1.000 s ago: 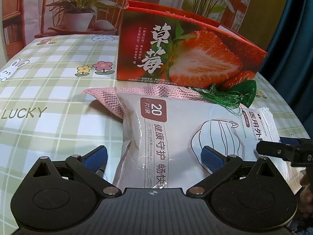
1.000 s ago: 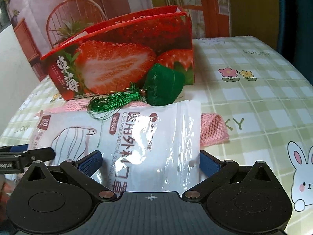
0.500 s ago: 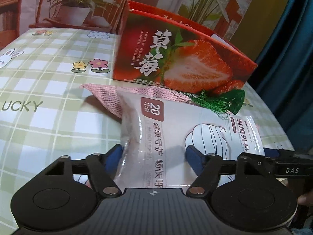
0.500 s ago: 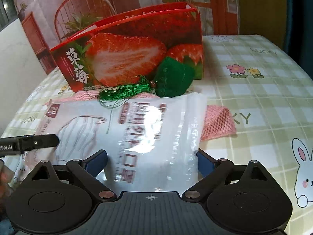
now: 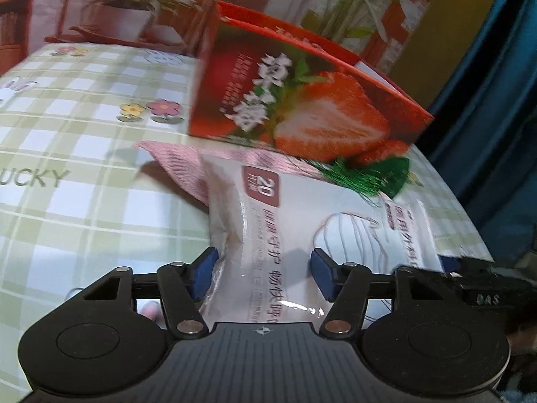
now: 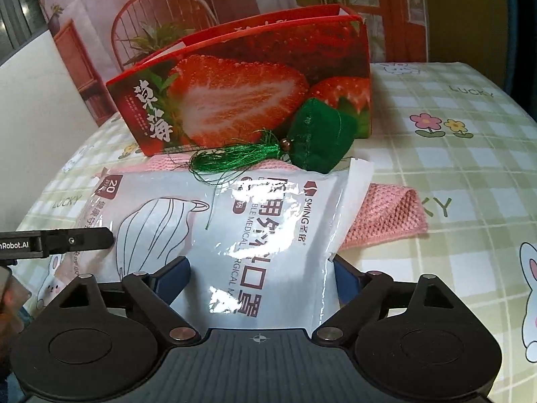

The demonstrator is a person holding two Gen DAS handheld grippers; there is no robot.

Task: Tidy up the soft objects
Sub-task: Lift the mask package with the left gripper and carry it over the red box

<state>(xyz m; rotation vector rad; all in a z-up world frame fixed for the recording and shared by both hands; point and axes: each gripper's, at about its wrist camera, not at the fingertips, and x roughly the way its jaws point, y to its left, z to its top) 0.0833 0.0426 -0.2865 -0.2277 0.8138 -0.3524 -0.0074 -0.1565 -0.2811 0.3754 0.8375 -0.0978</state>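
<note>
Left gripper had just been closing, blue pads pressed into the near left end of the mask packet, which bunched between them. Right gripper had also been narrowing; its pads straddled the packet's right end, contact unclear, gap visible at one side. One packet, lying on a pink knit cloth. One green tasselled pouch rested on the packet's far edge, tassel threads trailing over it. One red strawberry box stood open just behind, touching the pouch. All sat on a green checked tablecloth.
</note>
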